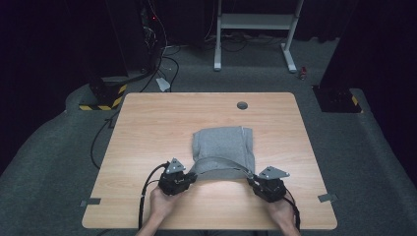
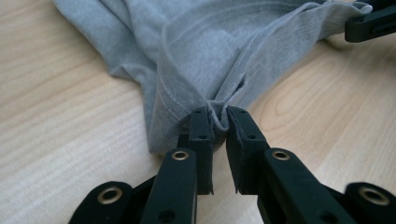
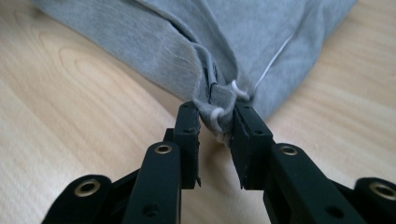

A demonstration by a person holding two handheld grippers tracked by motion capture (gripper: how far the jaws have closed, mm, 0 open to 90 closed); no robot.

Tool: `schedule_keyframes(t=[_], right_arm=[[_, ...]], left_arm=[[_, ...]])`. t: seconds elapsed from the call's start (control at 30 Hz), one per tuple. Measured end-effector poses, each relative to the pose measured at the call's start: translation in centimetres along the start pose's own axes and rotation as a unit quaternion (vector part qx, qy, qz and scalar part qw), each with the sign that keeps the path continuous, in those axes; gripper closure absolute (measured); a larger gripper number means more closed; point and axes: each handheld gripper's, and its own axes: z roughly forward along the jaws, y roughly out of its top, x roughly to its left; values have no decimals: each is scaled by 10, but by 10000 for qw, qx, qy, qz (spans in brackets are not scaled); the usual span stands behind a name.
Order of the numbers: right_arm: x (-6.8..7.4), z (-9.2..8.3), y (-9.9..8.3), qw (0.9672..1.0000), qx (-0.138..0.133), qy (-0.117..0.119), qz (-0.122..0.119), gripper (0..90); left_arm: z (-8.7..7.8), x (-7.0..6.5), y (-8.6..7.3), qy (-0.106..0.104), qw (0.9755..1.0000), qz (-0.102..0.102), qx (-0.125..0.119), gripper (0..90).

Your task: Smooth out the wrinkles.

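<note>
Garment: grey folded garment lies on the wooden table, in its near middle part, slightly right of centre.
Fold state: I read it as partly folded; the far portion sits in a compact rectangle, while the near edge is lifted off the wood and stretched between my 2 tongs.
Left gripper: left gripper has a bunched corner of the cloth between its tips; in the left gripper view the pads press the hem, so I report it as gripping the garment.
Right gripper: right gripper pinches the opposite near corner, with a white drawstring caught in the bundle between its pads; gripping as well.
Hands: both hands come in from the near table edge, 1 on each tool, level with each other.
Tension: the edge between the 2 grips hangs as a shallow band, taut rather than slack.
Done, as judged: cloth gathered, earlier folds made, both near corners secured.
Left, as judged: carry the held edge over the far portion, lay it flat, let go, and square up the result.
Risk, as judged: the drawstring may slip from the right grip and leave that corner uneven.
Surroundings: grommet hole at the far table edge, well apart from the work.
</note>
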Motion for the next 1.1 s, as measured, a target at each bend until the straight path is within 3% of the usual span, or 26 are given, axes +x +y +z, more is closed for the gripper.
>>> schedule_keyframes(t=[0.33,0.57,0.7,0.83,0.9,1.0,1.03,1.1], right_arm=[[1,-13,-14,9999,-63,51,80,609],[-4,-30,-6,9987,-403,202,250,583],[-4,-22,10,9990,-347,131,262,585],[-2,-1,20,9997,-124,68,190,585],[0,10,22,9999,55,-31,102,623],[2,19,21,9995,296,-58,-42,785],[2,20,20,9995,298,-56,-97,851],[1,15,20,9996,225,-74,-128,896]], left_arm=[[-7,-6,-11,-45,10000,72,26,741],[-21,-5,-6,30,9996,-74,-265,645],[-24,-4,5,191,9989,-79,-418,577],[-17,-4,17,188,9989,-34,-428,557],[-10,-6,19,127,9994,65,-308,587],[2,-7,18,7,9998,195,-21,709],[4,-8,16,-14,9997,248,42,763],[6,-11,11,-63,9993,329,142,850]])
